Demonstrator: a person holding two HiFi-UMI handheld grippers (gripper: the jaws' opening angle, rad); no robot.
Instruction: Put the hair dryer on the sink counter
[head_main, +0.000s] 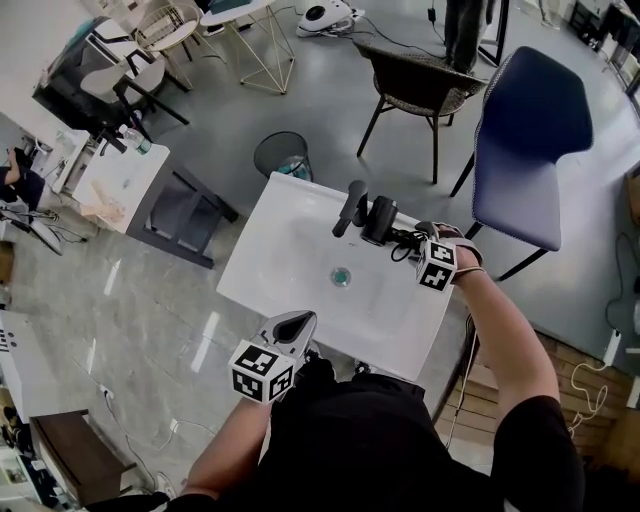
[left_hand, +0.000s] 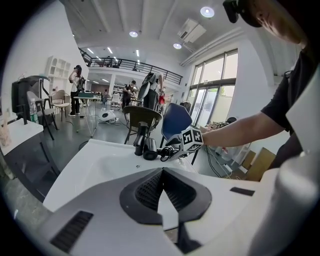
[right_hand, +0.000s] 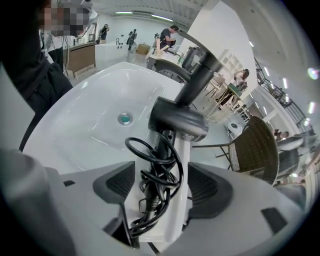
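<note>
The right gripper (right_hand: 160, 192) stands spread wide, its ribbed pads (right_hand: 117, 182) clear on either side of what lies between them: the handle of the black hair dryer (right_hand: 180, 120) and the loose coil of its cord (right_hand: 155, 165). Neither pad presses on the handle or the cord, so nothing is pinched. The dryer lies on the back ledge of the white sink (head_main: 290, 255), its barrel just beside the black faucet (head_main: 350, 205) and above the basin with its drain (head_main: 342, 276). By the look of it, the dryer is already on the counter and the task is close to done.

As for handling, the dryer looks like a hard, smooth plastic shell: stiff, fairly light, and likely heavier at the barrel end than at the handle. The handle is the natural place to grip, close to where it joins the barrel, so the weight would not swing the dryer round. The glossy casing could slip between the pads if taken too near the tip. The cord is soft and springy, and its loops could catch on a jaw as the gripper draws off, tugging the dryer along the ledge toward the basin.

The left gripper (left_hand: 161, 197) has its jaws pressed together on nothing. It hovers at the near edge of the sink, well apart from the dryer. A blue chair (head_main: 530, 140) stands behind the sink.
</note>
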